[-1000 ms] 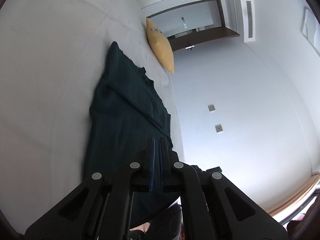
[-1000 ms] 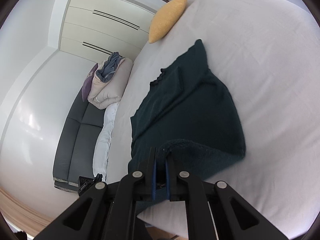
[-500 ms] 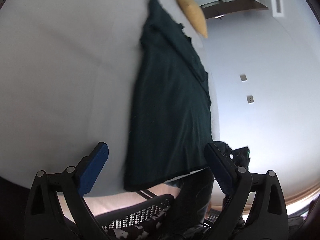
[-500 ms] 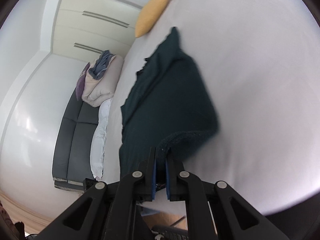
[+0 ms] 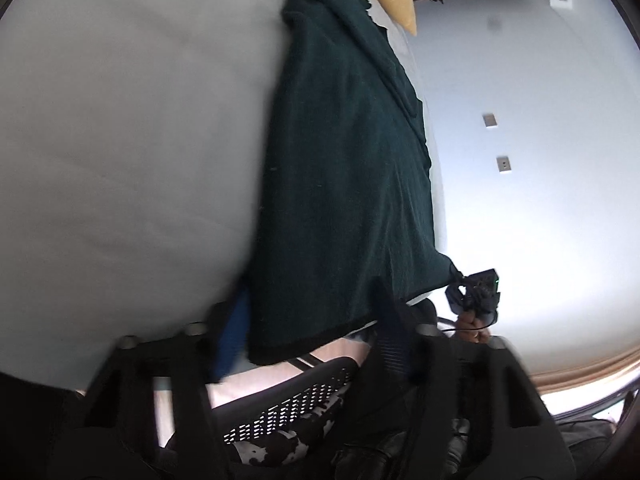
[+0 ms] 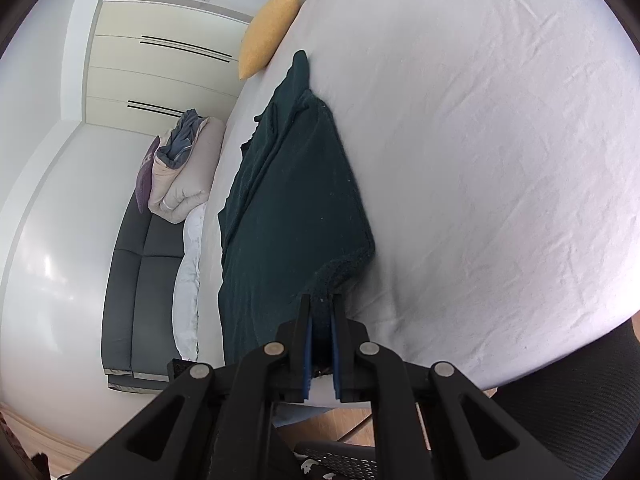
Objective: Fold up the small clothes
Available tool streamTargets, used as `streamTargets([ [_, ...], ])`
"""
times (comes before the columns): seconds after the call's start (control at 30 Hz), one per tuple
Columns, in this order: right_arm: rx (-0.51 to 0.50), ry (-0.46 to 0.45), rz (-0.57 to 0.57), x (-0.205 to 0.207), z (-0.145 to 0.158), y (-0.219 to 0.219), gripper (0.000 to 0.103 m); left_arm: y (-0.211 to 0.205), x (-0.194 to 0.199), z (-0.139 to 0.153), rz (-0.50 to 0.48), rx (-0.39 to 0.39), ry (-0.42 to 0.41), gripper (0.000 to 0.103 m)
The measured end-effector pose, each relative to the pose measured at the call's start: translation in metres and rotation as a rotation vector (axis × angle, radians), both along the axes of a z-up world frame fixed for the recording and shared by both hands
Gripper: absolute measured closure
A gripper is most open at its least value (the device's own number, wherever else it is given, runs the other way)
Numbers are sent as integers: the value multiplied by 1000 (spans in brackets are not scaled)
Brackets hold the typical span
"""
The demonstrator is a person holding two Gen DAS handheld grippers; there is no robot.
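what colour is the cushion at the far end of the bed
Mustard yellow, plain. The cushion shows best in the right wrist view.

Mounted on each wrist, close over bed [image 5: 120,140] edge, facing along it; sharing shirt [image 6: 288,208], pillow [image 6: 270,30].

garment [image 6: 296,208]: dark green | bed sheet [image 6: 480,140]: white | cushion [image 6: 270,32]: yellow | sofa [image 6: 136,276]: dark grey
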State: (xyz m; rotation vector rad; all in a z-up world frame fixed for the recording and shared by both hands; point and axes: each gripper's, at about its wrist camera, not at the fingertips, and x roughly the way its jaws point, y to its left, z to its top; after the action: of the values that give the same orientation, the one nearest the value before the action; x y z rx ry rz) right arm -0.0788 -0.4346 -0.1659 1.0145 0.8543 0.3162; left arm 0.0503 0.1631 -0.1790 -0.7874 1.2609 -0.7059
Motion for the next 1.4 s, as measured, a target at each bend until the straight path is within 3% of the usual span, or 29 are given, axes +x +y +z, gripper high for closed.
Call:
streamTargets([
  [0.1, 5, 0, -4, -2, -2, -1, 96, 7, 4, -15, 10, -63, 38, 70],
  [0.17, 7, 2, -6, -3, -4, 0, 96, 13, 6, -19, 16, -101, 45, 70],
  [0.47, 9, 11, -6, -3, -8, 1, 95, -2, 9, -11, -7, -108, 11, 71],
  [0.5, 9, 12, -5, -2, -8, 1, 96, 1, 9, -11, -5, -101, 8, 74],
  [0.57, 9, 12, -5, -3, -9, 1, 95, 0, 6, -11, -8, -69, 11, 91],
  [0.67, 7, 11, -4, -4, -9, 1, 96, -2, 0, -7, -13, -43, 1, 97],
  [0.87, 0, 7, -3, -4, -7, 1, 96, 3, -5, 17, 38, -82, -64, 98],
  [1.03, -6, -12, 2, 0, 3, 5, 96, 6, -1, 55, 85, -129, -152, 98],
  [1.4, -44, -128, 32, 51, 58, 23, 96, 13, 47, 106, 173, -190, -243, 98],
])
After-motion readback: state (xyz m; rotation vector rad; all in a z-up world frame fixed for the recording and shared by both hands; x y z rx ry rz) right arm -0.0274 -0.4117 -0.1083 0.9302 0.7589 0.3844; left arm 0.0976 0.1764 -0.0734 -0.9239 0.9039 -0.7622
